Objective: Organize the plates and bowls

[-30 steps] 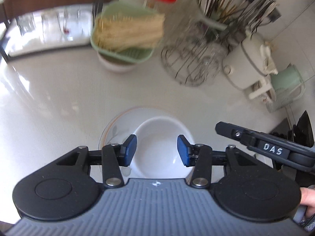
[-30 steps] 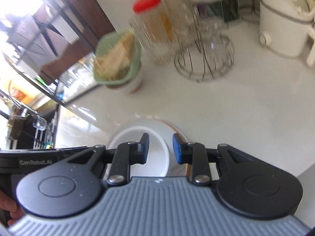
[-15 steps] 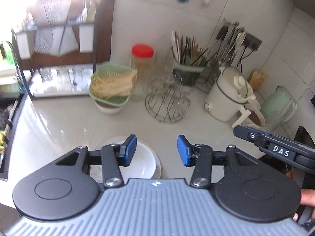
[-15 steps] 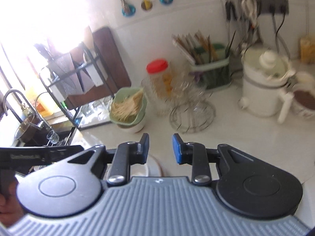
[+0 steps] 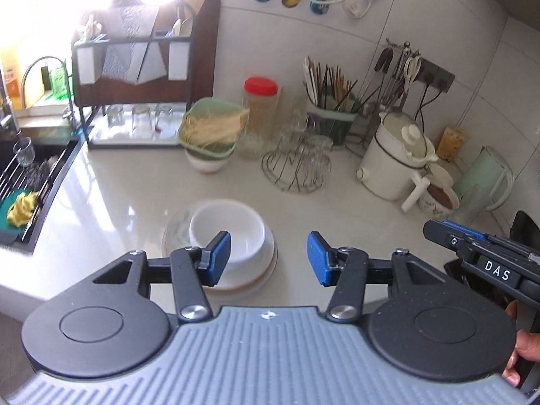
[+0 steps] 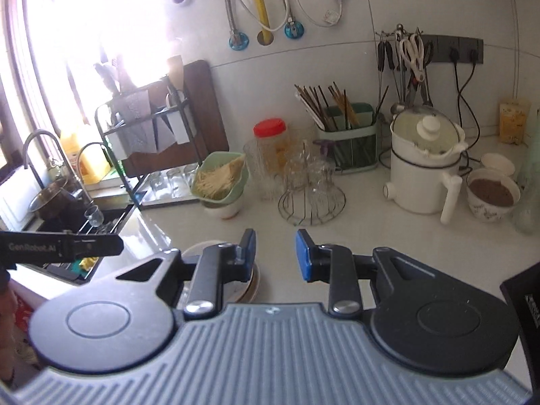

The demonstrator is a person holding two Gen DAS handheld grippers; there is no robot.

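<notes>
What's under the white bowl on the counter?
The white bowl sits on a stack of plates; a clear dish rim shows at its left. The stack's count is hidden.

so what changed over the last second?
Both grippers pulled up and back from the bowl and plate stack: it filled the view a second ago and now sits small below, with wall and sink showing. The left gripper has spread wider and is opening, nothing between its pads. The right gripper keeps the same narrow gap, empty. Bowl, stack and the other counter items haven't moved.
</notes>
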